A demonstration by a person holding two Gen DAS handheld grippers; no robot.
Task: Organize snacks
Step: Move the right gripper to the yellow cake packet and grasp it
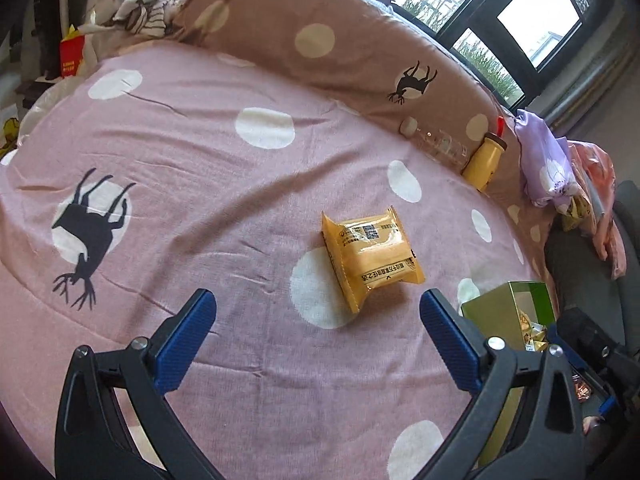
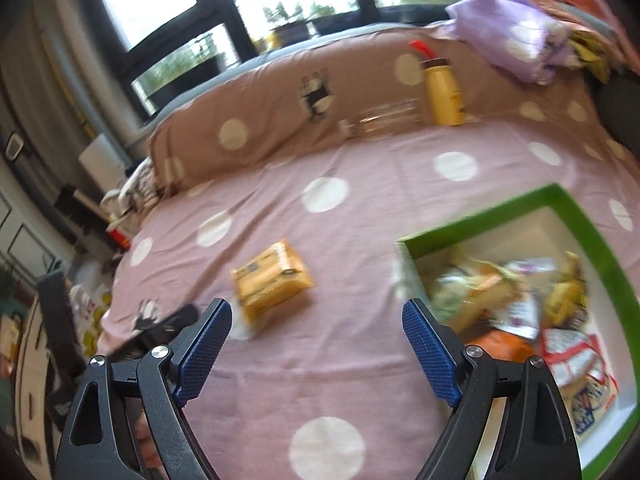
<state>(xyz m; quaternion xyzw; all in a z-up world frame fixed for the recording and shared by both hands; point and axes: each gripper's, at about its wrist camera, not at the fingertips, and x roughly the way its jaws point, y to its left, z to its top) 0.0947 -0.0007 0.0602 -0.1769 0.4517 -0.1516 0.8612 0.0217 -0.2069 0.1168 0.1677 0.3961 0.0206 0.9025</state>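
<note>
Left gripper [image 1: 318, 306]: my two blue-padded fingers are spread wide with nothing between them, poised above the bed.

Right gripper [image 2: 317, 318]: likewise spread wide and holding nothing.

Yellow snack packet [image 1: 372, 258]: it lies flat on the pink dotted bedsheet [image 1: 200, 184], printed label up, partly over a white dot. In the left view it sits just ahead of my fingertips, nearer my right finger, touching neither. In the right view, which is blurred, it lies ahead of my left finger.

Green box [image 2: 600, 248]: open-topped, on the sheet to the right of the packet and apart from it, with mixed snack wrappers inside.

Far edge: a clear bottle [image 1: 438, 142] lying down beside a yellow bottle [image 1: 484, 162], both against the brown dotted pillow [image 1: 320, 40].
</note>
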